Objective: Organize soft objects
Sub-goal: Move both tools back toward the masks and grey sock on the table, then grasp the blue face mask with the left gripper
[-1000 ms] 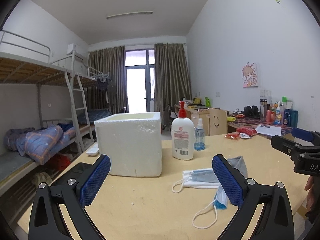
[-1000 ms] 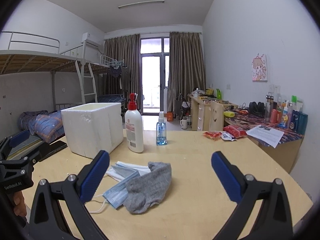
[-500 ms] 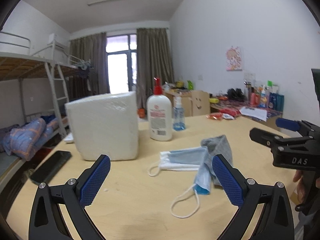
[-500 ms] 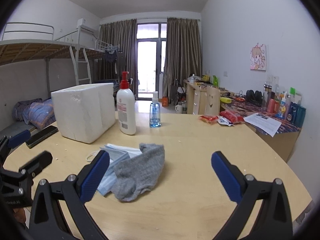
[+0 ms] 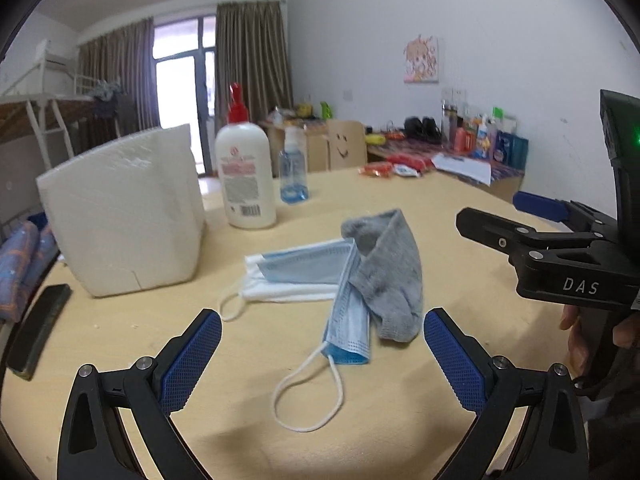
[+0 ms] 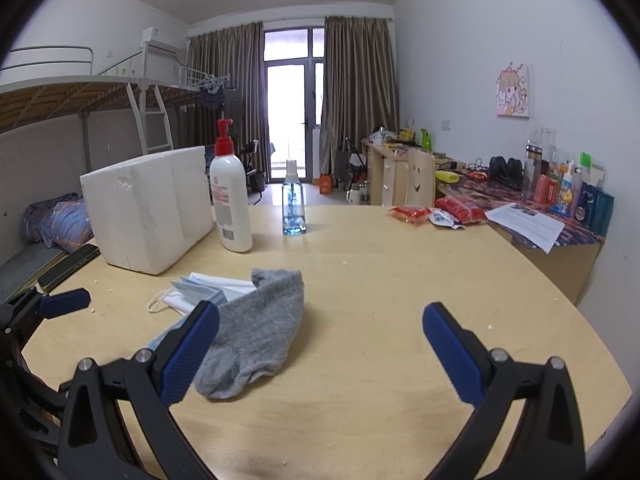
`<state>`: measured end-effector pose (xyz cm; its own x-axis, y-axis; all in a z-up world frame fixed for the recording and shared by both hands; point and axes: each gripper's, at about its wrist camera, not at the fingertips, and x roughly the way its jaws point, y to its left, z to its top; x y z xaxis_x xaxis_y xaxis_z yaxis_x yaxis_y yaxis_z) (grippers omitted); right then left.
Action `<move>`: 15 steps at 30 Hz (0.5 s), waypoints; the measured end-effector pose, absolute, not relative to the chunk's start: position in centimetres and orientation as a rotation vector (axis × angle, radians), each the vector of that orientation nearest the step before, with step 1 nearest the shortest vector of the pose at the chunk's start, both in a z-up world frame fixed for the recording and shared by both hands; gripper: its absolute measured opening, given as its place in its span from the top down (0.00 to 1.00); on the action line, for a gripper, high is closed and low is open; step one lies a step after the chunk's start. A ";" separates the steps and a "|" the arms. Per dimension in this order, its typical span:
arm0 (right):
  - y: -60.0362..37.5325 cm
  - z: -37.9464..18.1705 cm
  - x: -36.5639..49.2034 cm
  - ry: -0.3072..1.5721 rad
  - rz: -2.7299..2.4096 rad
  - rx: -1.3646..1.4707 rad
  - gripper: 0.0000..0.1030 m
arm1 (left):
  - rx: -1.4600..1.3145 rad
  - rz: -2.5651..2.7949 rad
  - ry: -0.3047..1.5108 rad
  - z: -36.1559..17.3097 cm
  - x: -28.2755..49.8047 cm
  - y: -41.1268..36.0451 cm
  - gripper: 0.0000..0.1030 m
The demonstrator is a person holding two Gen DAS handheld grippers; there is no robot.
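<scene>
Sock (image 5: 390, 276) and masks make up the soft pile, and by the look of it nothing has been sorted yet: all of it lies loose in one heap on the counter (image 5: 420, 208), none of it in the white foam box (image 5: 120, 216).

The grey sock is crumpled, its open cuff turned up at the far end, and it drapes over the blue face mask (image 5: 346, 320), which is folded lengthwise with one white ear loop trailing toward 6 o'clock. A second mask (image 5: 296, 276), pale blue over white, lies flat under both, reaching toward 9 o'clock.

The foam box stands at about 10 o'clock from the pile, with a red-pump lotion bottle (image 5: 245, 172) and a small blue spray bottle (image 5: 293, 174) near 12 o'clock.

The left claw (image 5: 322, 356) hangs just short of the pile, jaws wide apart and holding nothing. The right claw (image 6: 320, 348) is likewise spread and empty, its left finger in front of the sock's edge in its own view. Everything remains to be done.
</scene>
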<state>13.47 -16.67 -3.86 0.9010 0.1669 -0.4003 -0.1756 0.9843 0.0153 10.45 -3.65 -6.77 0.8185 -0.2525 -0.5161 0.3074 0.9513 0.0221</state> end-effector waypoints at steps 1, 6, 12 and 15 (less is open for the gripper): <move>-16.7 -4.0 13.7 0.419 0.178 -0.022 0.00 | 0.104 -0.308 0.549 -6.9 10.8 -3.7 0.03; -16.6 -4.3 14.8 0.453 0.185 -0.023 0.00 | 0.064 -0.356 0.666 -7.8 12.8 -3.7 0.17; -16.7 -4.6 15.7 0.486 0.191 -0.019 0.00 | 0.074 -0.356 0.734 -8.5 14.1 -4.3 0.39; -16.6 -4.7 16.1 0.500 0.194 -0.022 0.00 | 0.073 -0.351 0.764 -8.9 14.7 -4.2 0.50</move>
<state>16.13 -16.64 -4.70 0.8594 0.1795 -0.4787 -0.1904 0.9814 0.0263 14.69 -4.21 -8.89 0.6670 -0.2851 -0.6883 0.3373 0.9394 -0.0622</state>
